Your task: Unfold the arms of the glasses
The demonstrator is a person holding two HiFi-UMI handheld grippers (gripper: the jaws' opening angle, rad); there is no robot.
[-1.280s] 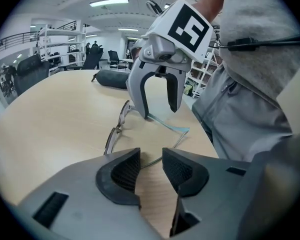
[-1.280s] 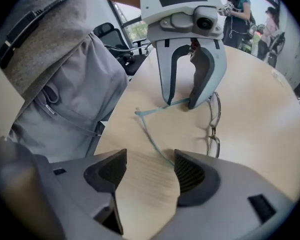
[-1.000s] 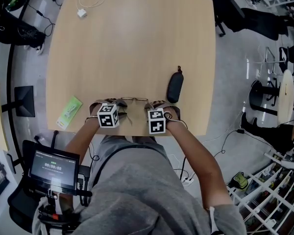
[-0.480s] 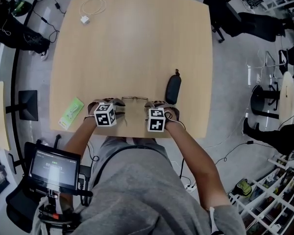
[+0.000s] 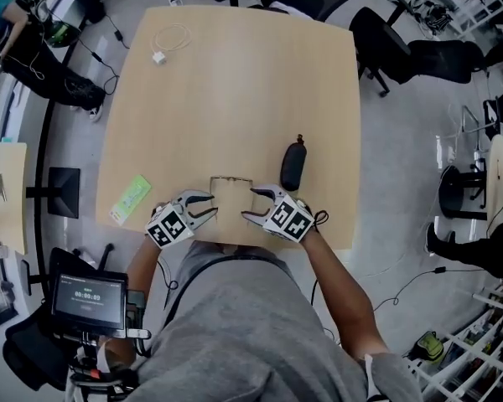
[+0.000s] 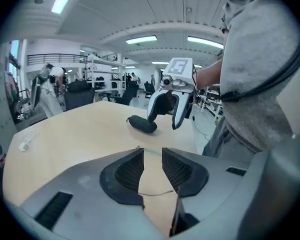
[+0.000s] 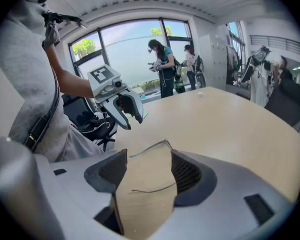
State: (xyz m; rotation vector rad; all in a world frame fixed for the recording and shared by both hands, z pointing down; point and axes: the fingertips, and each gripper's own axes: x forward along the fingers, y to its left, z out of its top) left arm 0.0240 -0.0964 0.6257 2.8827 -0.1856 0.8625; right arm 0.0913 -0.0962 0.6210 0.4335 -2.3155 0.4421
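Thin wire glasses (image 5: 231, 178) lie near the table's front edge, both arms swung out toward me. My left gripper (image 5: 204, 208) sits at the end of the left arm, open, facing right. My right gripper (image 5: 255, 207) sits at the end of the right arm, open, facing left. In the left gripper view a thin wire of the glasses (image 6: 157, 192) crosses the narrow gap between the pads, and the right gripper (image 6: 172, 110) shows beyond. In the right gripper view the glasses (image 7: 150, 188) lie in the wider gap, with the left gripper (image 7: 124, 109) opposite.
A black glasses case (image 5: 292, 166) lies just right of the glasses. A green packet (image 5: 131, 199) rests at the table's left front edge and a white cable (image 5: 169, 40) at the far left. The wooden table (image 5: 235, 90) has chairs behind; people stand farther off.
Both grippers have turned inward to face each other and opened. The glasses' arms, folded before, now stick out toward me. The head view has shifted.
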